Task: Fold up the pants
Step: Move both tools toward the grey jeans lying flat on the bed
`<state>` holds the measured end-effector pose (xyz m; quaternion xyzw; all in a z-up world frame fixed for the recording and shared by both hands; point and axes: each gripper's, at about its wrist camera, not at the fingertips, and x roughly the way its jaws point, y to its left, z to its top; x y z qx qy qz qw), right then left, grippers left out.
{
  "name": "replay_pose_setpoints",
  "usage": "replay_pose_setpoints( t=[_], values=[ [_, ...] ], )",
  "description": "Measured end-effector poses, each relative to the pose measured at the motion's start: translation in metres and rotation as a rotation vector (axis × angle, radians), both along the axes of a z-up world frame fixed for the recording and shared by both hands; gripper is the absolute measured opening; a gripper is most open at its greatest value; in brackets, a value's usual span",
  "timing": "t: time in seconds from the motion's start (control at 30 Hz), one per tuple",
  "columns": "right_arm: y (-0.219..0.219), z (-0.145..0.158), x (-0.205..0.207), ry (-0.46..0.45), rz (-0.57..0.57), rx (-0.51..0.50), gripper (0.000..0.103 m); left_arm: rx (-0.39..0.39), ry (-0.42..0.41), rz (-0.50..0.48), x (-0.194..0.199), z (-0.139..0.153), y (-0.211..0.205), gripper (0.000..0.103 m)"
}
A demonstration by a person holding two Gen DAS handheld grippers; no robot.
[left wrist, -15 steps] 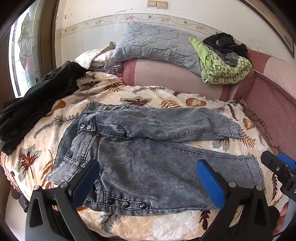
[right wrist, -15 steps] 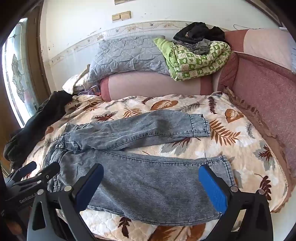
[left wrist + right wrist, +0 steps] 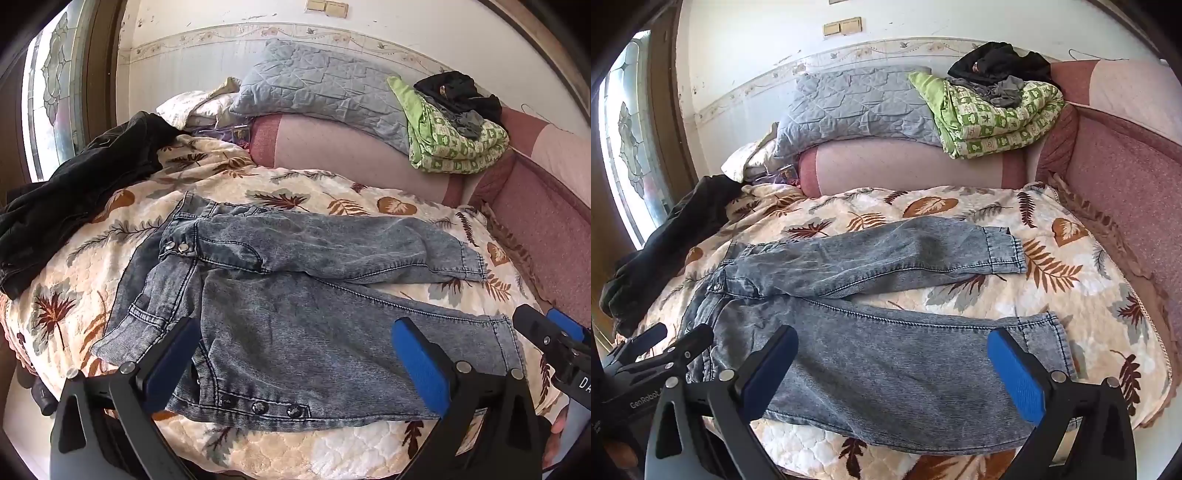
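Faded denim pants spread flat on quilted leaf-print cover; left gripper and right gripper gaping wide, holding nothing

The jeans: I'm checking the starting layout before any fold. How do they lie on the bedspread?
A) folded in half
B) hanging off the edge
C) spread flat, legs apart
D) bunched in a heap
C: the jeans lie flat on the bedspread, their two legs splayed apart.
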<state>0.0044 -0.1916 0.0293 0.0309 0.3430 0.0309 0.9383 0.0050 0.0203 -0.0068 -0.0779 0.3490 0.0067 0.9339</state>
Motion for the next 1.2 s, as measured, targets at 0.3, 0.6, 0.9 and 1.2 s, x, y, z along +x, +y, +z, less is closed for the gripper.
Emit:
replay_pose_setpoints(
  t=[0.3, 0.6, 0.9, 1.2],
  values=[
    [0.002, -0.006, 0.002, 0.010, 0.003, -0.011, 0.103, -0.010, 0.010, 0.016, 0.002, -0.005, 0.004, 0.103],
    [0.000, -0.008, 0.005, 0.019, 0.002, -0.008, 0.103, 0.002, 0.023, 0.011, 0.004, -0.008, 0.004, 0.103],
    [0.000, -0.010, 0.006, 0.025, 0.000, -0.001, 0.103, 0.033, 0.027, 0.000, 0.004, -0.009, 0.001, 0.103],
    [0.002, -0.012, 0.006, 0.028, 0.007, -0.002, 0.103, 0.045, 0.029, 0.000, 0.003, -0.011, 0.002, 0.103]
  ],
)
